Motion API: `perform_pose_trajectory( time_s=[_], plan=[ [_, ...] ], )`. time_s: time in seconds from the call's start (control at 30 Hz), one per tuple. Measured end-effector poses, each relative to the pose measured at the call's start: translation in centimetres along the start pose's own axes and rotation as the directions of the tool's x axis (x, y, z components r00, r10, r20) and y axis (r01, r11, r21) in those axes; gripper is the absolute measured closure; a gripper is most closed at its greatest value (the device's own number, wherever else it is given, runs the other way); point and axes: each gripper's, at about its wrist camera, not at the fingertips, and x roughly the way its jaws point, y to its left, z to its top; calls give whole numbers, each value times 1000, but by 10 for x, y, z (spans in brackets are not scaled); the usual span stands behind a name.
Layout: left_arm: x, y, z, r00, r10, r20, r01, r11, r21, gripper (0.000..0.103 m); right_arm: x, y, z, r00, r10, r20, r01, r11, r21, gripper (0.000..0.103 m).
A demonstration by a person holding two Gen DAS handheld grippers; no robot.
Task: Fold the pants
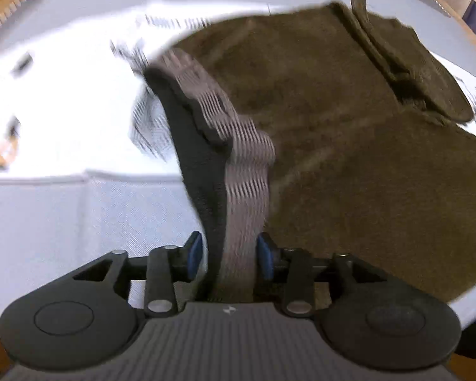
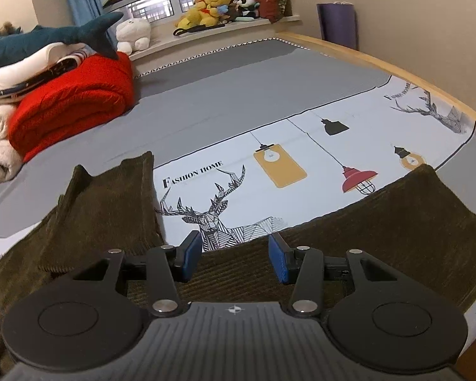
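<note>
Left gripper [image 1: 229, 255]: jaws closed most of the way on the grey ribbed elastic waistband [image 1: 244, 171] of the dark olive-brown corduroy pants [image 1: 349, 146], band pinched between the blue pads [image 1: 196, 254] and lifted off the bed; view motion-blurred. The dark lining fabric hangs just left of the band. Rest of the pants spreads right and far across the bed sheet [image 1: 79, 101], with a folded flap at far right.

Right gripper [image 2: 234, 255]: jaws wide open, holding nothing, blue pads [image 2: 277, 262] hovering just over the near edge of the pants [image 2: 396, 222]. Pants lie flat on the grey and white printed bed sheet [image 2: 238, 101], one section running far on the left, another on the right, printed geometric deer [image 2: 215, 212] showing between them. Far left: red folded blanket [image 2: 76, 101] with blue plush shark [image 2: 57, 36] on top. Stuffed toys [image 2: 209, 4] on the far windowsill.
</note>
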Motion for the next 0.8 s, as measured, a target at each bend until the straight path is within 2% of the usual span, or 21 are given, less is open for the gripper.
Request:
perform_pose_trajectory(
  time_s=[0.07, 0.13, 0.17, 0.23, 0.3, 0.33, 0.37, 0.4, 0.43, 0.5, 0.67, 0.73, 0.77, 0.8],
  plan=[
    [-12, -5, 5, 997, 3, 74, -3, 1000, 3, 55, 0, -2, -1, 1000, -3, -3, 3, 1000, -6, 54],
    [-19, -8, 11, 991, -53, 125, 55, 998, -15, 56, 0, -5, -1, 1000, -11, -5, 11, 1000, -13, 54],
    [-21, -12, 14, 986, -85, 142, 88, 996, -16, 61, 1, -8, -1, 1000, -18, -6, 18, 1000, -15, 54],
    [-20, -23, 19, 978, -145, 153, 145, 989, 7, 69, 1, -12, -1, 1000, -26, -9, 26, 1000, -9, 54],
    [-13, -34, 20, 978, -163, 130, 159, 986, 41, 70, 1, -16, -1, 1000, -25, -10, 25, 1000, 3, 54],
    [-6, -39, 19, 985, -143, 97, 137, 988, 64, 70, 1, -18, -1, 1000, -24, -10, 24, 1000, 6, 54],
    [7, -44, 18, 995, -88, 36, 85, 993, 85, 73, 1, -19, 0, 1000, -23, -10, 24, 1000, 4, 54],
    [20, -46, 16, 999, -28, -23, 30, 995, 98, 79, 1, -19, -1, 1000, -25, -10, 25, 1000, 0, 54],
    [24, -49, 16, 999, 7, -37, -3, 994, 110, 87, 2, -20, -1, 1000, -26, -10, 26, 1000, -4, 54],
    [21, -56, 21, 1000, 14, -21, -12, 994, 108, 85, 3, -20, 0, 1000, -25, -11, 25, 1000, -9, 54],
    [-1, -72, 27, 994, -78, 81, 68, 991, 114, 70, 8, -14, 1, 1000, 4, -14, -4, 999, -33, 54],
    [-2, -80, 30, 989, -110, 99, 97, 988, 123, 70, 12, -8, 2, 999, 36, -14, -37, 998, -50, 66],
    [-4, -85, 26, 988, -114, 104, 100, 986, 130, 70, 14, -4, 4, 998, 57, -15, -57, 997, -53, 78],
    [-4, -90, 28, 987, -117, 109, 102, 985, 137, 70, 17, 0, 5, 997, 79, -16, -80, 995, -57, 80]
  ],
)
